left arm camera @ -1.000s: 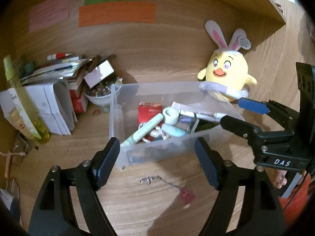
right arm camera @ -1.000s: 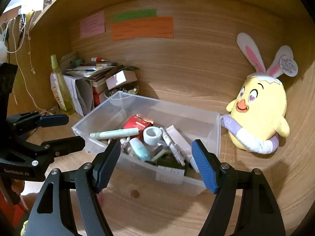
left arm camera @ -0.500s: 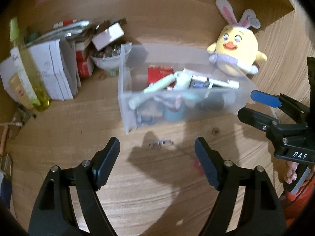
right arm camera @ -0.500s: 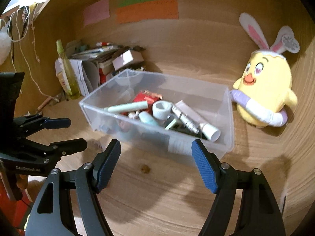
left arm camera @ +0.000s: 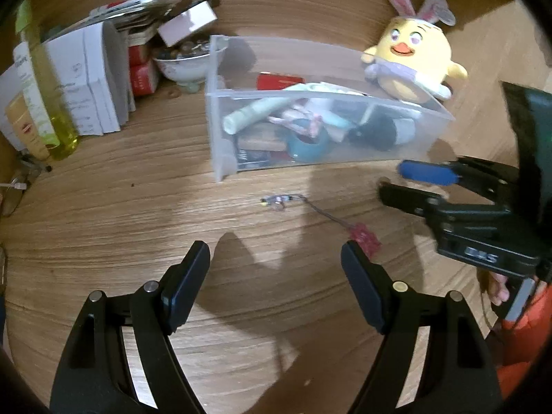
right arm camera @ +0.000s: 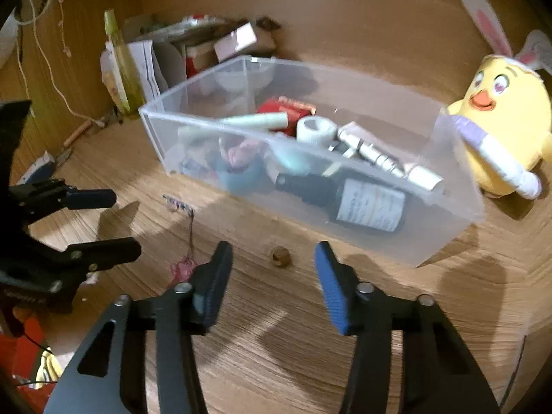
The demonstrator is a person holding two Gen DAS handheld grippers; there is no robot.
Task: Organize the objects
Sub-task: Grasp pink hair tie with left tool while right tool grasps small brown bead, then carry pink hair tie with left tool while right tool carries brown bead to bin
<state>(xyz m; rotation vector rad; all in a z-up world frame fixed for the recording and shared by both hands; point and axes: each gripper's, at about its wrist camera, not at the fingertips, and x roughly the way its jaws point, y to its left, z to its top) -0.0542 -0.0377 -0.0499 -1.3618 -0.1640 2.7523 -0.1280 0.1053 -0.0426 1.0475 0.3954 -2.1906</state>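
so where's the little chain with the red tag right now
The chain lies on the desk in front of the bin, seen in the left wrist view ahead of the left fingers, nearer the right-hand one.

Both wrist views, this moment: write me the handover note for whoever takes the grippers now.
Left gripper: open, empty, over bare desk.
Right gripper: jaws closing, nothing between them; a small brown ball lies just ahead.
Clear bin: on the desk, already full of tubes and bottles.
Loose: charm on a string in front of the bin.
Left: bin the ball and charm.
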